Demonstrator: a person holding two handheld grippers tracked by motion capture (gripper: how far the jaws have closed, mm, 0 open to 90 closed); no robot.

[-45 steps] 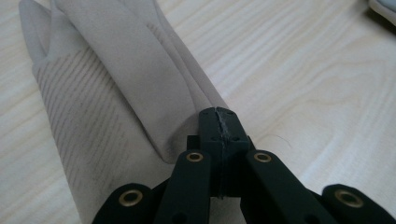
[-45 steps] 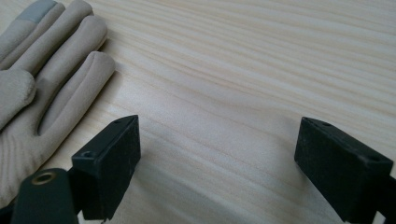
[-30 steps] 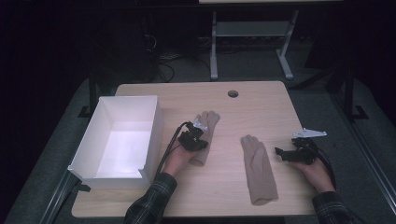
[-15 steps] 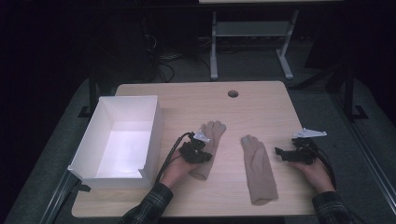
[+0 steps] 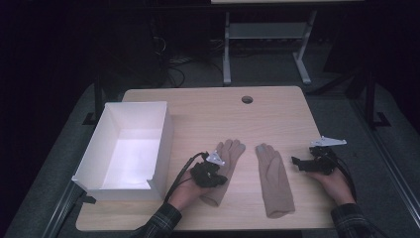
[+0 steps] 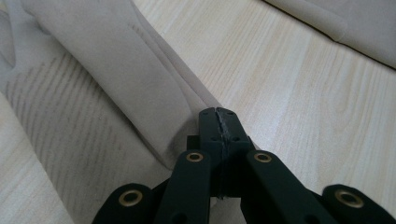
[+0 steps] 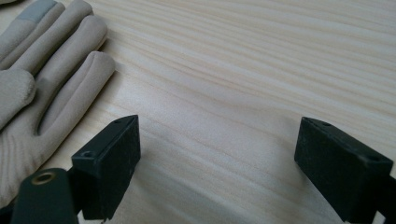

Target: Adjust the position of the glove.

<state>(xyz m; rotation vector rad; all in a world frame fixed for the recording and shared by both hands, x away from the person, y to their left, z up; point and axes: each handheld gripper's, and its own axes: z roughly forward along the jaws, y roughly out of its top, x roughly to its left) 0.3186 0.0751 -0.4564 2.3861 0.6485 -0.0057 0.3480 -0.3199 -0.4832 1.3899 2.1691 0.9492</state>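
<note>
Left glove (image 5: 225, 166) has slid right across the table since a second ago, now lying closer to the right glove (image 5: 274, 181); the left gripper (image 5: 214, 174) travelled with it. The right gripper (image 5: 303, 165) hasn't budged.

Left gripper: jaws pinched fully together on the edge of the left glove's fabric, seen clearly in the left gripper view, where the tips (image 6: 218, 122) bite a fold of the beige knit (image 6: 93, 93). Glove lies flat on the wooden table (image 5: 208, 114), fingers pointing away from the person.

Right gripper: jaws spread wide, nothing between them, hovering over bare wood just right of the right glove (image 7: 42, 74), not touching it. That glove has a grey pad on one fingertip.

Step, as I read it: dragging the left glove toward its mate to pair or stack them. White open box (image 5: 124, 148) sits at table left, empty, likely the eventual destination.

Next move probably calls for keeping the pinch and sliding or lifting the left glove onto the right one; a thin edge grip could slip if pulled fast. Right gripper would need to move left and close on its glove's edge.
</note>
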